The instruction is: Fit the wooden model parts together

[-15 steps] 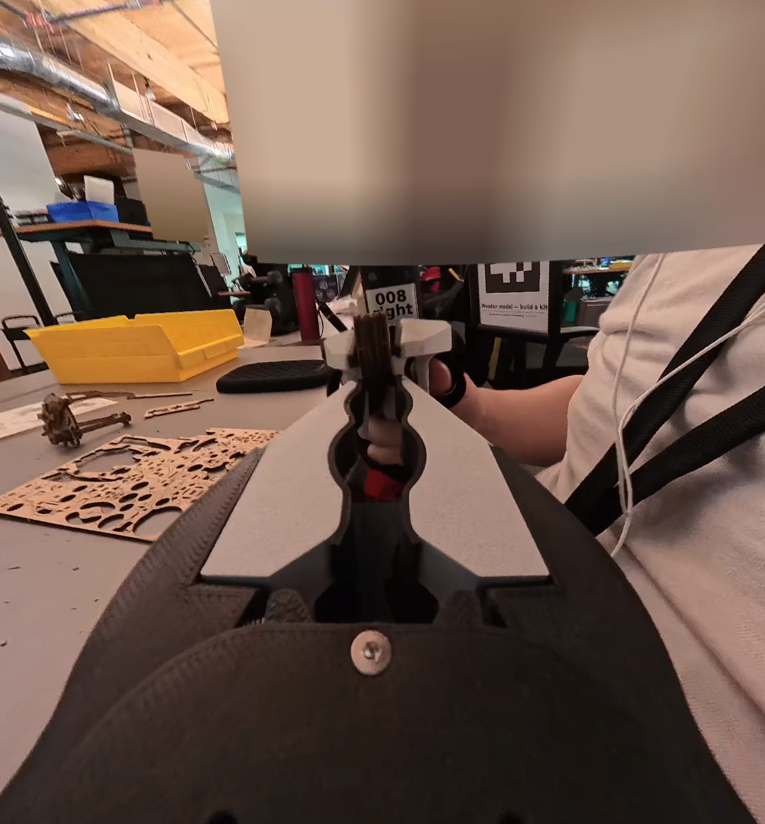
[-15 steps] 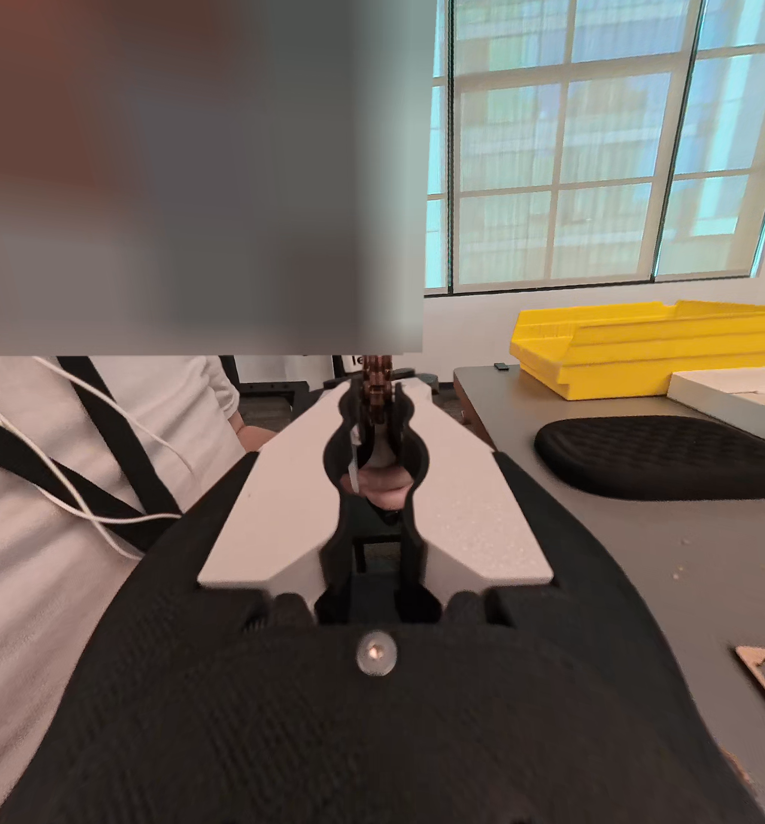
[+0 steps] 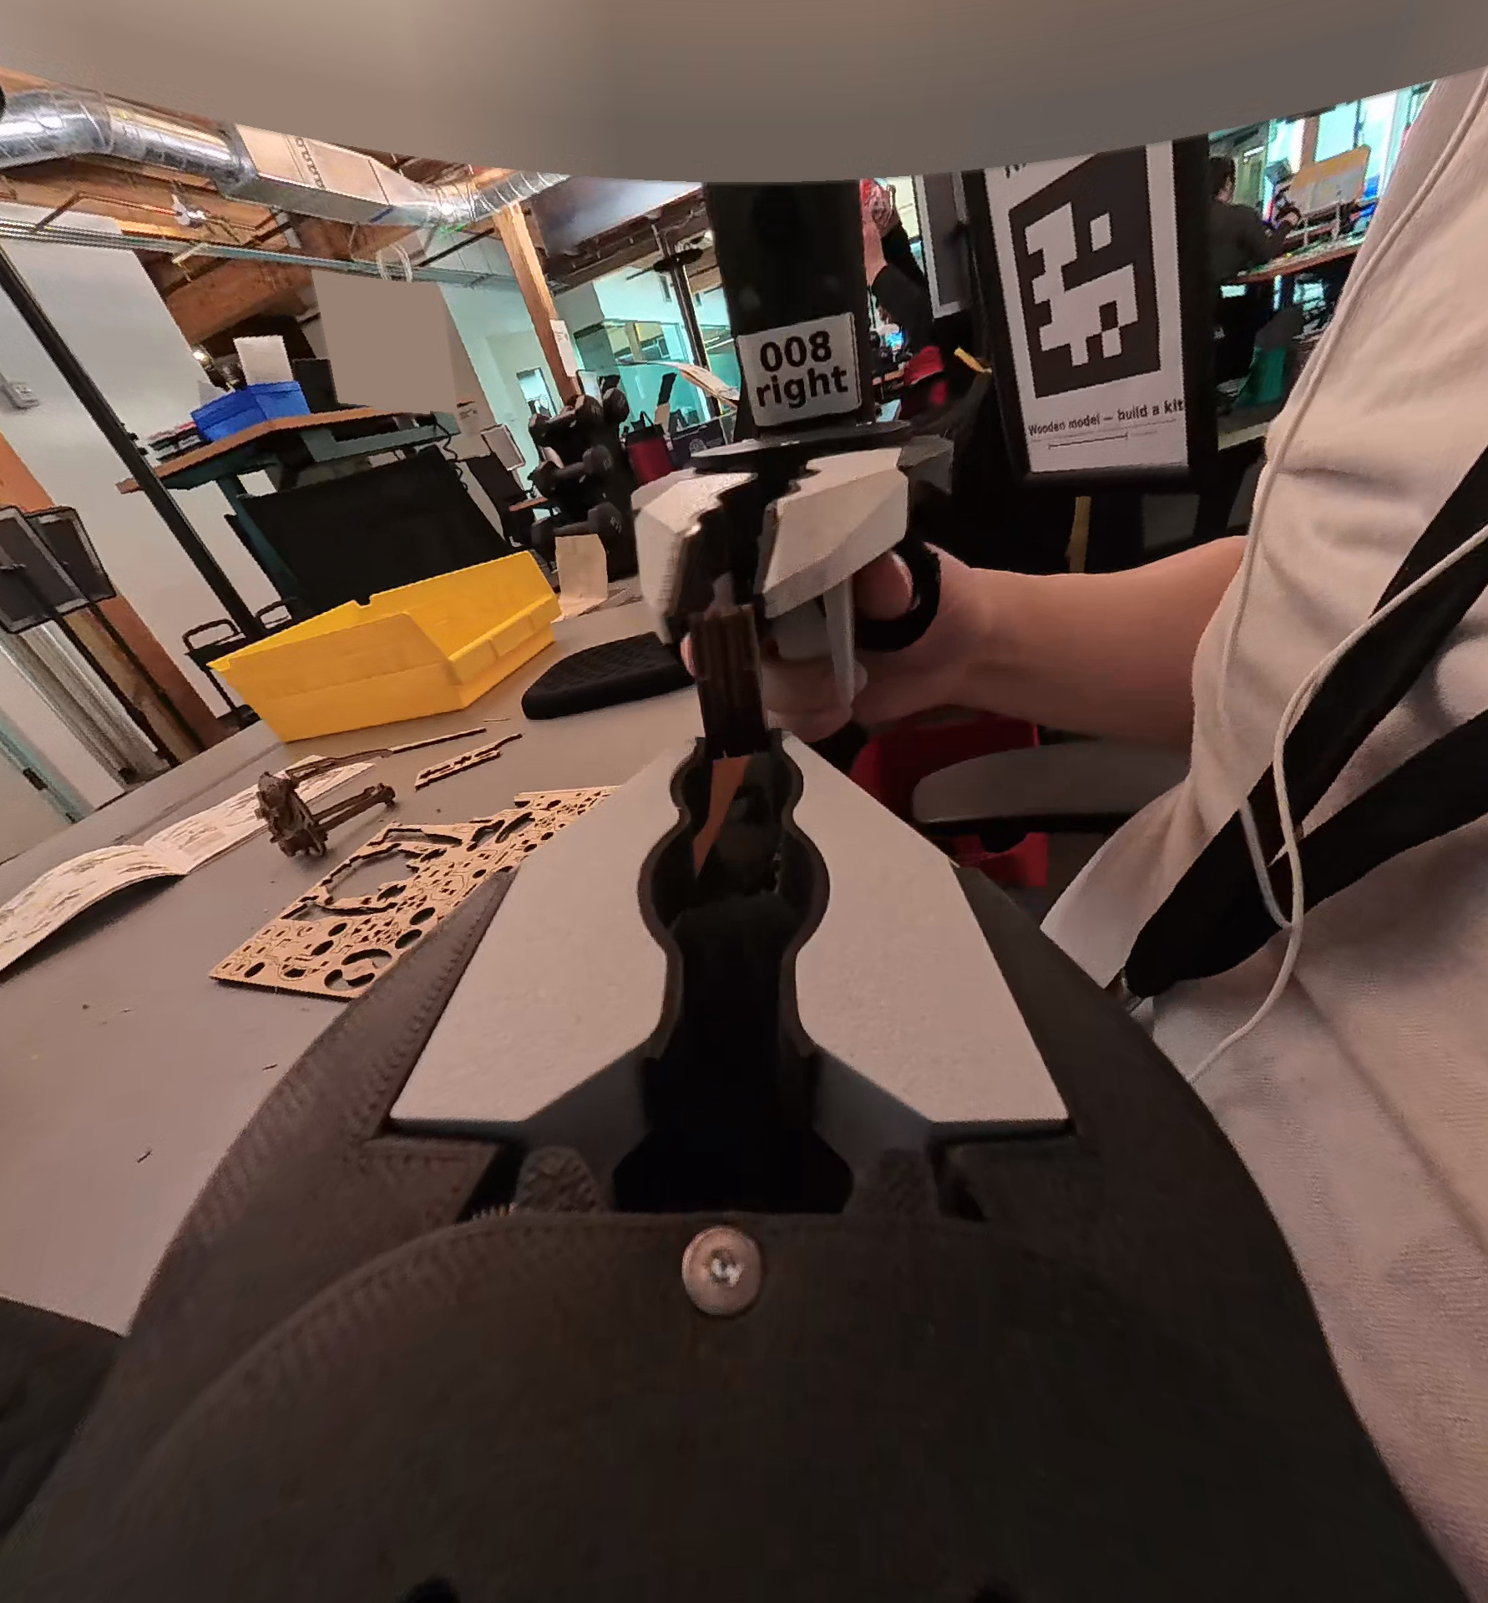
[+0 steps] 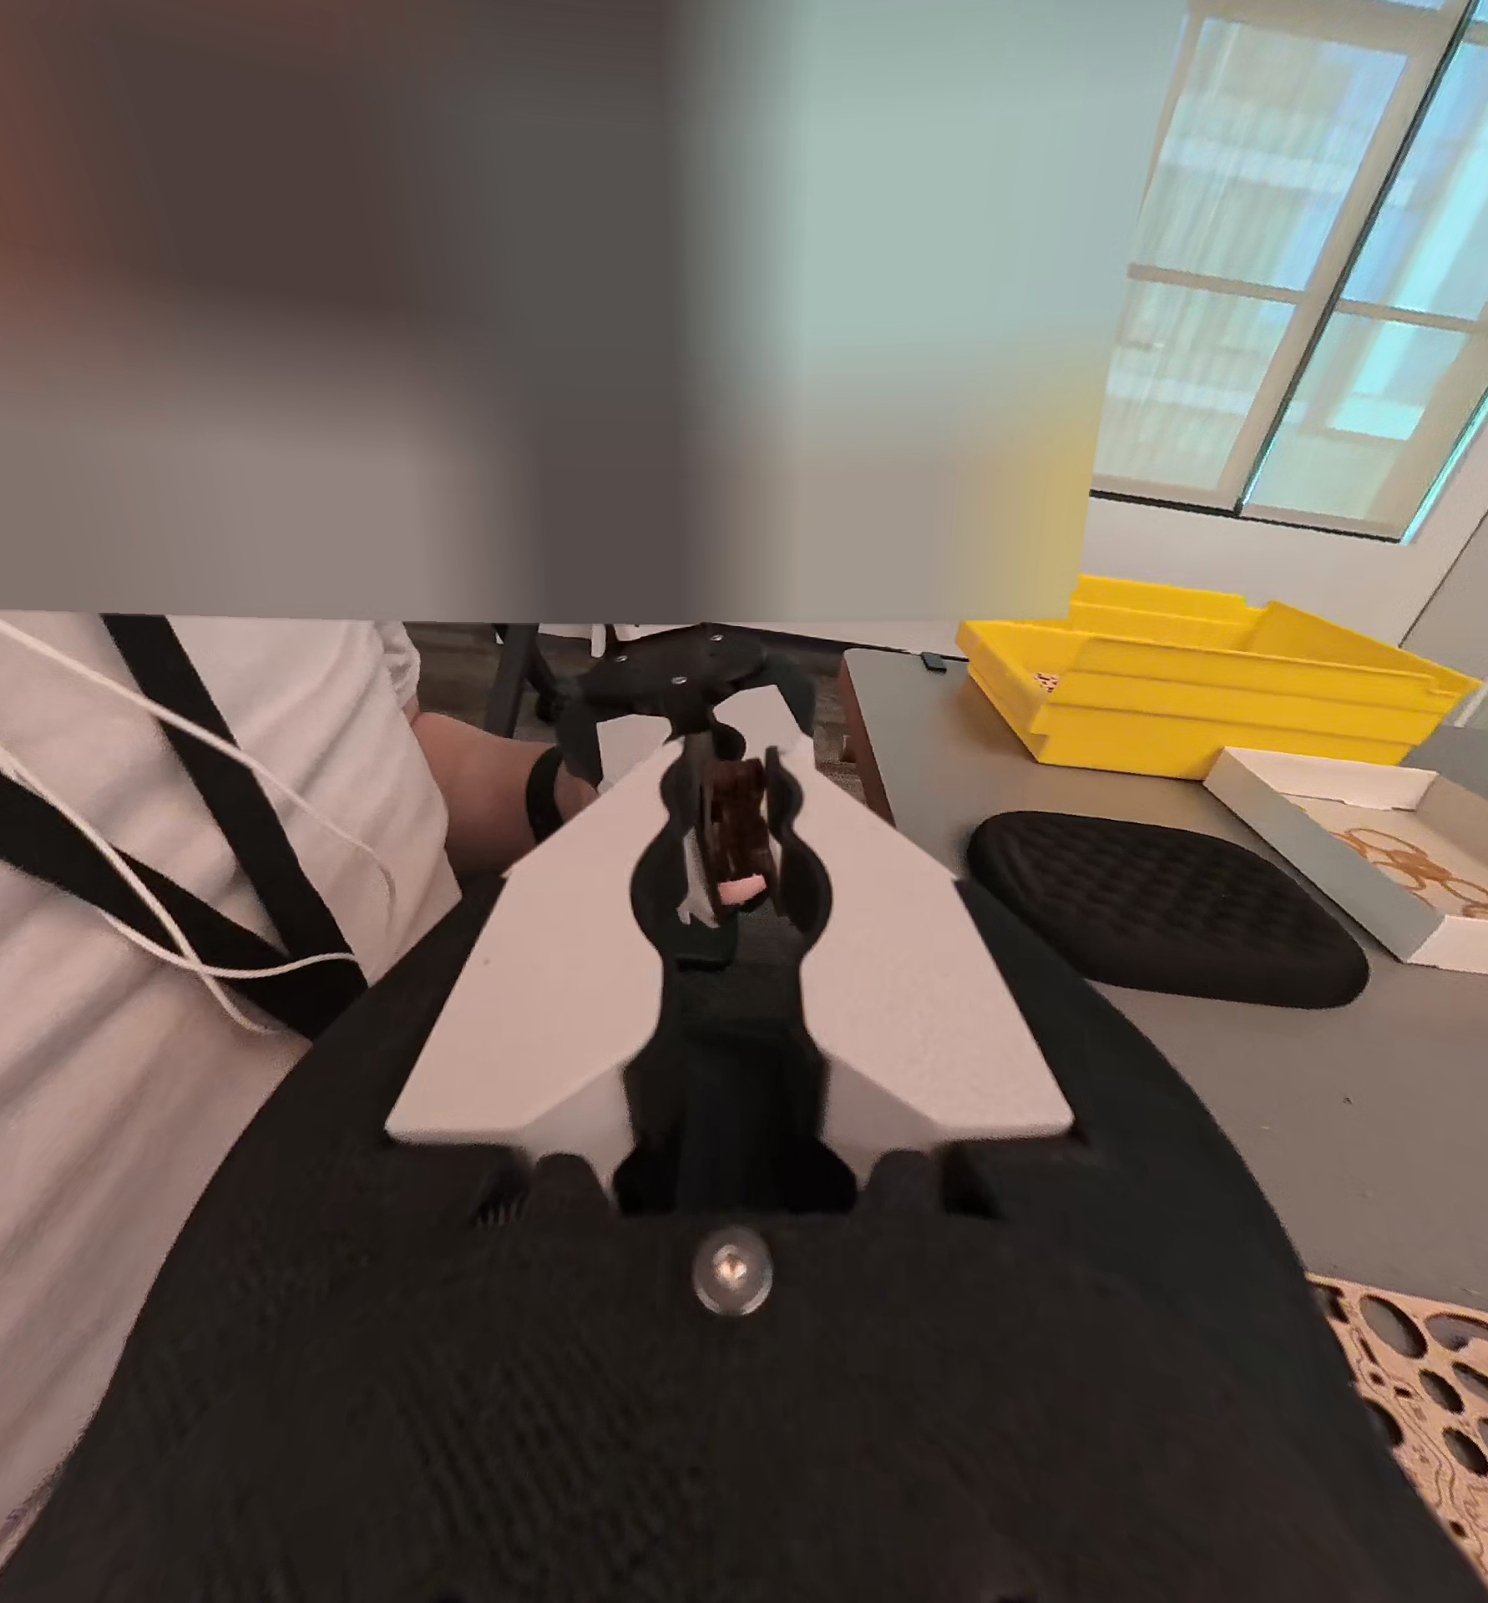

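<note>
While both grippers hang above the grey table, I see the dark wooden part pinched in the right gripper, its lower end reaching the tips of my left gripper. The left gripper is nearly closed, and I cannot tell if it grips the part. The cut-out sheet lies on the table.

Yellow bin; blk dimpled pad (tan cutout sheet).

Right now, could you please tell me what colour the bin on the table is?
The bin is yellow, seen best in the left wrist view.
</note>
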`<state>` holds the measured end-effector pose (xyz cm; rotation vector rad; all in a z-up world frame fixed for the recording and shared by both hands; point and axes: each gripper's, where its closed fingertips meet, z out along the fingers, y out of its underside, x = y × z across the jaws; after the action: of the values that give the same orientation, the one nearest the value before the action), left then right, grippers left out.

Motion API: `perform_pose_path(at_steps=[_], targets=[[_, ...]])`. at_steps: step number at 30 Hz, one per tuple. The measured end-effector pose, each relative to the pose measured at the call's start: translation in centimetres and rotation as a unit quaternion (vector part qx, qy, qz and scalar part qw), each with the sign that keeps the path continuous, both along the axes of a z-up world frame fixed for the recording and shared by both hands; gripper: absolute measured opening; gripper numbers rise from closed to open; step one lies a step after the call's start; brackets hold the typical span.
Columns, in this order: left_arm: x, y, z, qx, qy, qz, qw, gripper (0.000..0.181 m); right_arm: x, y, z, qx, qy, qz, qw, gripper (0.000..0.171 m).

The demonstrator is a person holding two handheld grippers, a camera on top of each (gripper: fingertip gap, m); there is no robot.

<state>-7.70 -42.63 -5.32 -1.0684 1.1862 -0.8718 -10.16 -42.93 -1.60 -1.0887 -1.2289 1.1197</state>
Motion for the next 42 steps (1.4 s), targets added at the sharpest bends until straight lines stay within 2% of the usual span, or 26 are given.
perform_pose_path(at_steps=[15, 21, 33, 36, 42], targets=[[0.3, -0.6, 0.0, 0.011, 0.002, 0.001, 1.0, 0.011, 0.1, -0.6, -0.6, 0.037, -0.032, -0.006, 0.999, 0.012], [0.3, -0.5, -0.1, 0.004, 0.003, 0.0, 1.0, 0.011, 0.0, -0.5, -0.7, 0.08, -0.019, -0.036, 0.996, 0.012], [0.0, 0.0, 0.1, -0.015, -0.009, 0.006, 1.0, 0.012, -0.4, 0.1, -0.5, 0.106, 0.002, -0.091, 0.99, 0.01], [0.0, -0.5, 0.4, -0.014, -0.018, -0.01, 1.0, 0.012, -0.4, -0.6, -0.2, 0.08, 0.014, -0.052, 0.995, 0.011], [-0.1, -0.4, 0.9, 0.001, -0.033, -0.011, 0.999, 0.012, -0.3, -0.3, 0.4, 0.085, 0.024, -0.047, 0.995, 0.015]])
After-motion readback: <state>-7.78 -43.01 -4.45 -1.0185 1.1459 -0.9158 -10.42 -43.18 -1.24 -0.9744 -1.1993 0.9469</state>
